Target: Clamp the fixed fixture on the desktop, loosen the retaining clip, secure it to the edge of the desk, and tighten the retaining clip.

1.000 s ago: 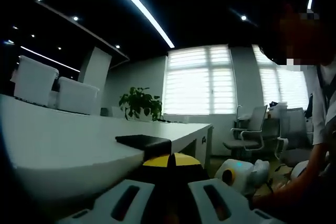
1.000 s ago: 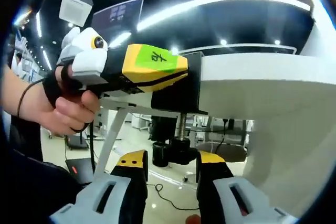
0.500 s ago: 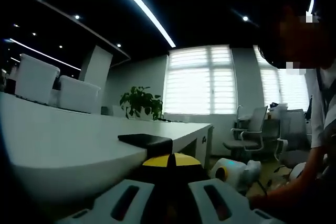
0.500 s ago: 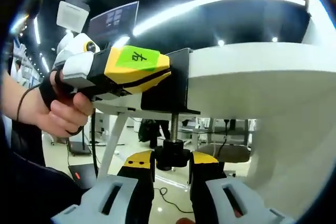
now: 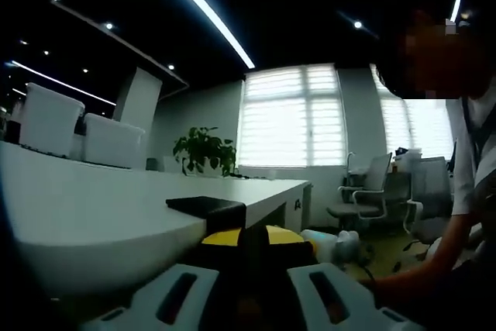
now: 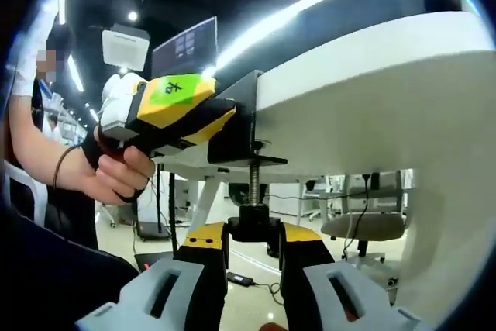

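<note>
1. Black metal clamp fixture [image 5: 208, 207] sits on the white desk's [image 5: 93, 222] edge, just ahead of the left gripper [image 5: 252, 269], whose 2 jaws pinch it.
2. Black round screw knob [image 6: 253, 226] under the desk edge sits pinched between the right gripper's [image 6: 252, 257] 2 yellow-tipped jaws; the left gripper [image 6: 170, 110] grips the fixture [image 6: 236, 125] above.

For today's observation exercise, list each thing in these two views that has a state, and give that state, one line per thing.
Black clamp fixture: seated on the white desk's edge, held by the left gripper.
Screw knob: below the desk edge, between the right gripper's jaws.
Threaded screw: upright, partly exposed.
Left gripper: shut on the fixture.
Right gripper: shut on the knob.
Window blinds: lowered.
Ceiling light strip: on.
</note>
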A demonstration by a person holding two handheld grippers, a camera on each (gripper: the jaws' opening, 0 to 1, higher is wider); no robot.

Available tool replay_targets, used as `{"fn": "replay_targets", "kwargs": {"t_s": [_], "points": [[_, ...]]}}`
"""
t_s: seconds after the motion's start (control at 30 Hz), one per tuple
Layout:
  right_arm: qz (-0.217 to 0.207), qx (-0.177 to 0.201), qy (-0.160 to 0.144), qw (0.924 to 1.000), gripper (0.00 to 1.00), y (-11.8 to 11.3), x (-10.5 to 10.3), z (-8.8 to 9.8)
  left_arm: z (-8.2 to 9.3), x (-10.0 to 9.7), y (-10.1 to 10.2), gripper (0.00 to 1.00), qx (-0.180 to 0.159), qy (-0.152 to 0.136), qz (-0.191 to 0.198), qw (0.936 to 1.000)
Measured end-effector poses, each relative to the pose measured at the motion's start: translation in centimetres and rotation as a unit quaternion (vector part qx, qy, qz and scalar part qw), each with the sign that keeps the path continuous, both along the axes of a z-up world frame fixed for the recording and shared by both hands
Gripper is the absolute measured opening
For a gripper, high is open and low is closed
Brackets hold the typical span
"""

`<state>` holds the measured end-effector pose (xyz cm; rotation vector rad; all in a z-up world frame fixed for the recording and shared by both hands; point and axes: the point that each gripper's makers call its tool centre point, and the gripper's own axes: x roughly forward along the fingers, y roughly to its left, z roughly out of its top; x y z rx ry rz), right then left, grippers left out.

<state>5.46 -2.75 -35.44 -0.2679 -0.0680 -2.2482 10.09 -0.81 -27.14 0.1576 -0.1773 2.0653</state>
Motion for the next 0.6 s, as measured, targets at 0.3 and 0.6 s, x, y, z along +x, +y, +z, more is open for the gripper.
{"fn": "replay_targets", "kwargs": {"t_s": [0.3, 0.6], "points": [[-0.103, -0.030, -0.028, 0.9939, 0.32, 0.6, -0.3, -0.2, 0.6, -0.1, 0.0, 0.09, 0.003, 0.000, -0.002, 1.0000], [-0.133, -0.021, -0.001, 0.9909, 0.35, 0.1, 0.6, 1.8, 0.6, -0.3, -0.1, 0.07, 0.002, -0.002, -0.001, 1.0000]]}}
